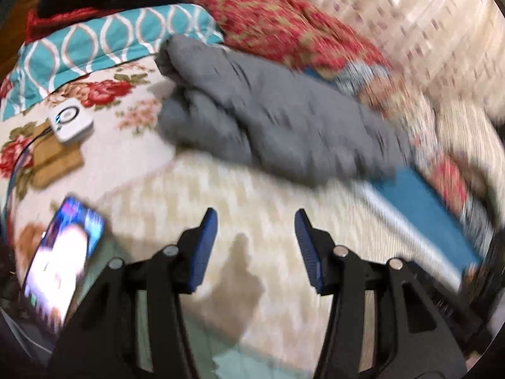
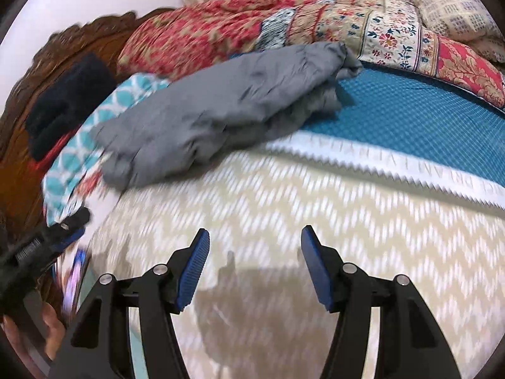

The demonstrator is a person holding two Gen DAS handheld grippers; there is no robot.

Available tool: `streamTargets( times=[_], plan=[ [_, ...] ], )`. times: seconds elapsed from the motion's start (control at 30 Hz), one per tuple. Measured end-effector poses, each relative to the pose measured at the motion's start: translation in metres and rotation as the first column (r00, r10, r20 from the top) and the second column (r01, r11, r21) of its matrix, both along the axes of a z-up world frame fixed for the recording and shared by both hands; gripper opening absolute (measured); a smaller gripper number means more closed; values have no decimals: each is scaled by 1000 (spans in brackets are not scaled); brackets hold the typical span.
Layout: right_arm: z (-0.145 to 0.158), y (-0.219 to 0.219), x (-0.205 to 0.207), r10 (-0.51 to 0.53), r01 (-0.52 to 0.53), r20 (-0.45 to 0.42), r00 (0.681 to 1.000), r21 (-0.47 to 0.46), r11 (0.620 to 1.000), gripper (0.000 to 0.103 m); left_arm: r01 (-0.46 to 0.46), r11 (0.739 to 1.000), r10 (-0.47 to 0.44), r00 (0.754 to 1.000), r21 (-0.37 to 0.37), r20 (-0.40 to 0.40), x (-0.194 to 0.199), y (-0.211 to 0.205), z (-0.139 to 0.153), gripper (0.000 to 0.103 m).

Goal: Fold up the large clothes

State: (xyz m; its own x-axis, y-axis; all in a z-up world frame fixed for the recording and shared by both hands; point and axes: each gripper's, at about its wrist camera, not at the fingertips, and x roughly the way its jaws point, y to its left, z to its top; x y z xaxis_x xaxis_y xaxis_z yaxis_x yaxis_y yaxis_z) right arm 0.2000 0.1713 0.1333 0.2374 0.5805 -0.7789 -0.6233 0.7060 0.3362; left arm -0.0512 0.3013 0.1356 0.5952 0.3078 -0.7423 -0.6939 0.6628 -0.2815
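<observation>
A grey garment [image 1: 277, 120] lies bunched and rumpled on the bed, beyond both grippers. My left gripper [image 1: 255, 218] hangs open over the beige zigzag bedspread [image 1: 195, 195], short of the garment, with nothing between its blue pads. The right wrist view shows the same grey garment [image 2: 221, 107] stretching from the left toward the upper middle. My right gripper [image 2: 254, 237] is open over the zigzag bedspread [image 2: 315, 208], holding nothing. The left gripper [image 2: 63, 230] shows blurred at that view's left edge, with a hand [image 2: 47, 325] below it.
A lit phone [image 1: 63, 252] and a small white square device [image 1: 71, 124] with a cable lie on the floral sheet at left. A teal patterned pillow [image 1: 110, 38], a red floral quilt [image 2: 205, 28] and a teal textured cloth [image 2: 410, 117] surround the garment. A carved wooden headboard [image 2: 41, 72] stands at left.
</observation>
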Motion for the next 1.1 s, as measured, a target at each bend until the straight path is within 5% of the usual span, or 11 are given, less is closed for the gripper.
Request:
streamTargets(
  times=[0.3,0.53,0.7,1.0,1.1],
  plan=[
    [3,-75,-103,84,-83,9,996,-74,994,52,114,992,-108,986,44,-127,-41,-116,-19,49],
    [-6,-144,-156,-12,8,-60,998,-63,998,52,169,983,-153,972,75,-176,-61,-170,-17,50],
    [-12,-178,-174,-80,73,-88,993,-79,994,51,191,976,-167,965,104,-201,-74,-199,-16,59],
    [-34,-194,-185,-121,96,-195,973,-135,986,51,200,973,-165,952,114,-256,-85,-226,-29,59],
    [-37,-195,-187,-102,79,-205,973,-119,990,44,194,973,-156,952,126,-264,-85,-226,-31,59]
  ],
)
